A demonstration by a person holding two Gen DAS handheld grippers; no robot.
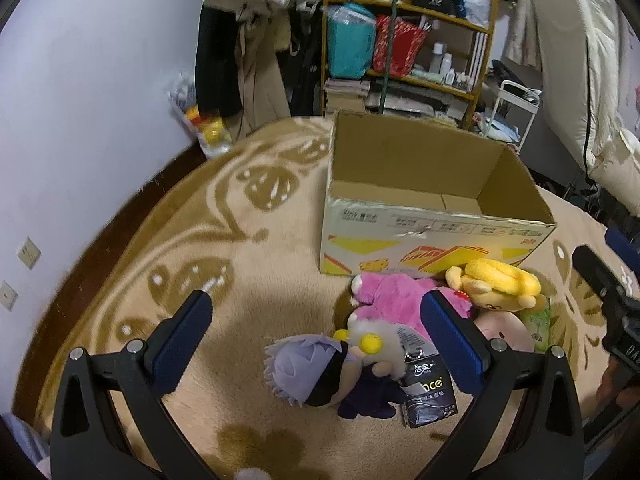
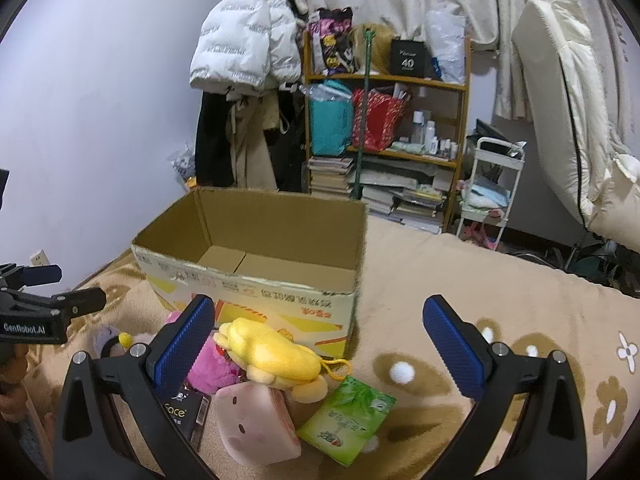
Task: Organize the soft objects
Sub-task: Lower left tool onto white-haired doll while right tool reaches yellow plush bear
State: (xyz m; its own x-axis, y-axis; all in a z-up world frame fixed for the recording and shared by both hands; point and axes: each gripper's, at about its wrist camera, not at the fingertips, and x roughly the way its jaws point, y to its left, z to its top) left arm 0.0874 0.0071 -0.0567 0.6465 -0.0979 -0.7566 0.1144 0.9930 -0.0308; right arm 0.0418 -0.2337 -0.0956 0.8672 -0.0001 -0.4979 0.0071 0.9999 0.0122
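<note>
A pile of soft things lies on the beige blanket in front of an empty open cardboard box [image 1: 404,168] [image 2: 256,236]. It holds a lilac-haired doll in dark clothes [image 1: 316,372], a pink plush [image 1: 384,296] [image 2: 210,368], a yellow plush [image 1: 500,280] [image 2: 268,352], a pale pink face cushion [image 2: 252,420] [image 1: 504,330], a black tissue pack [image 1: 428,396] [image 2: 180,412] and a green tissue pack [image 2: 348,416]. My left gripper [image 1: 316,320] is open above the doll, holding nothing. My right gripper [image 2: 318,320] is open above the yellow plush and green pack.
A wooden shelf [image 2: 384,120] full of bags, bottles and books stands behind the box, with hanging coats [image 2: 248,40] to its left and a white cart [image 2: 492,188] to its right. The patterned blanket [image 2: 500,280] stretches bare to the right. A wall socket [image 1: 28,252] is at left.
</note>
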